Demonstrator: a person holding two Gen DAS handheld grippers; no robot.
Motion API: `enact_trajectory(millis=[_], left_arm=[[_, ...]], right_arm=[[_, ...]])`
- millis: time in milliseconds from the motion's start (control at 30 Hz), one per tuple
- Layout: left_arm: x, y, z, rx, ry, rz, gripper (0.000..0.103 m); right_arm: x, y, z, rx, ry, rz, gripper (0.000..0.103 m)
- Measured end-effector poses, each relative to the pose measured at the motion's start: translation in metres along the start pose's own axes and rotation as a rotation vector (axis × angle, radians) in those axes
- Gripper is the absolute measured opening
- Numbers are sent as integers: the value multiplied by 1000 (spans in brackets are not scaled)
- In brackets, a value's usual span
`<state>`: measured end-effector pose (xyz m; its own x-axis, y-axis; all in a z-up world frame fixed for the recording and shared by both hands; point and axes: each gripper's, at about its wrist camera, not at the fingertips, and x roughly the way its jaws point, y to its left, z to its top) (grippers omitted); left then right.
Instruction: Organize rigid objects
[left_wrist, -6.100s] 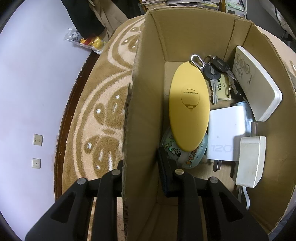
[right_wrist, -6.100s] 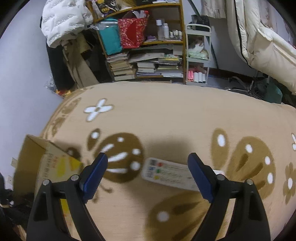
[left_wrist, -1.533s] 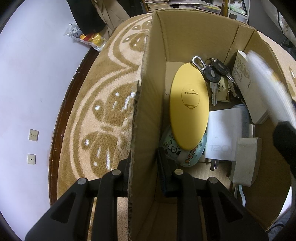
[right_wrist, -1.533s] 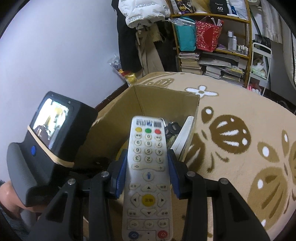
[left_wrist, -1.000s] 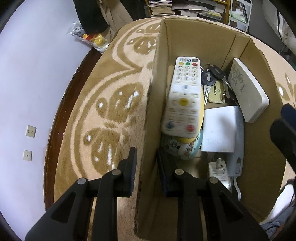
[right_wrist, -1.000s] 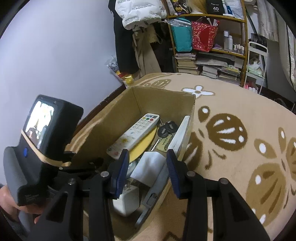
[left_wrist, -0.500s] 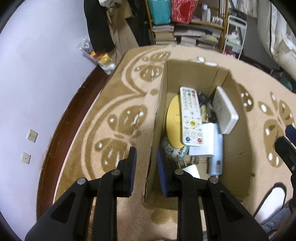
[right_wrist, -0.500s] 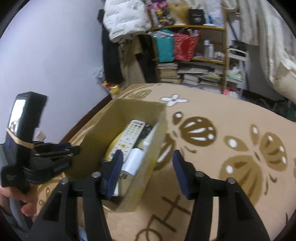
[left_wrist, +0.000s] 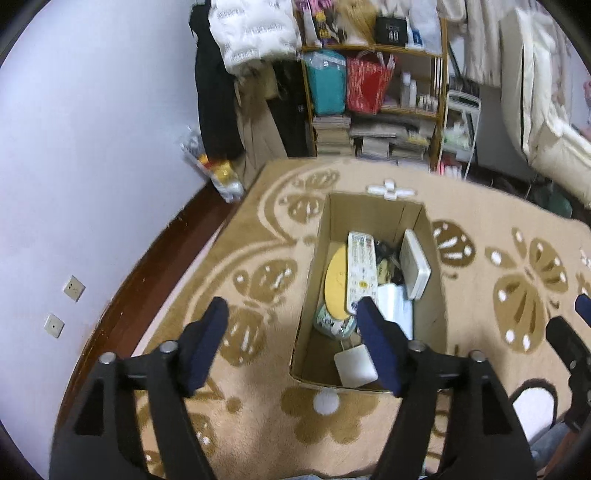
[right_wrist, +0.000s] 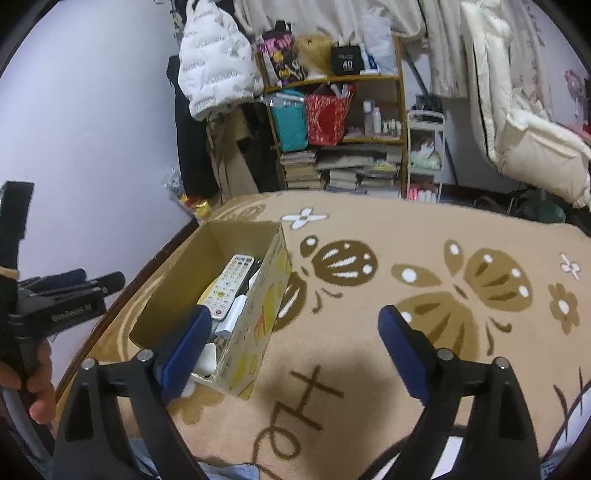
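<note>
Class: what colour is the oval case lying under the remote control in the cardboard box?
Yellow: the oval case shows best in the left wrist view.

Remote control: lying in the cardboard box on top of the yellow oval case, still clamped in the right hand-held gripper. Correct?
Not quite. The remote control does lie in the cardboard box on the yellow oval case, but the right hand-held gripper is open and empty, its jaws having just been opening, as the right wrist view shows.
</note>
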<state>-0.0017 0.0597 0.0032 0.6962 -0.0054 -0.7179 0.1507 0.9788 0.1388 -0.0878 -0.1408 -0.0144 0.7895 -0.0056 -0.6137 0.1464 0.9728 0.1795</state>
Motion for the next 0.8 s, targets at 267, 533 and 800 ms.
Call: enact_trajectory(millis=[267, 533, 800], left_arm=[[-36, 10, -5, -33, -161, -26, 101], [-55, 7, -22, 13, -236, 17, 102], [-49, -5, -29, 57, -217, -6, 102]], right_arm=[[-32, 3, -5, -33, -107, -14, 103], [-42, -4, -15, -4, -142, -65, 103], [-44, -19, -22, 23, -171, -55, 103]])
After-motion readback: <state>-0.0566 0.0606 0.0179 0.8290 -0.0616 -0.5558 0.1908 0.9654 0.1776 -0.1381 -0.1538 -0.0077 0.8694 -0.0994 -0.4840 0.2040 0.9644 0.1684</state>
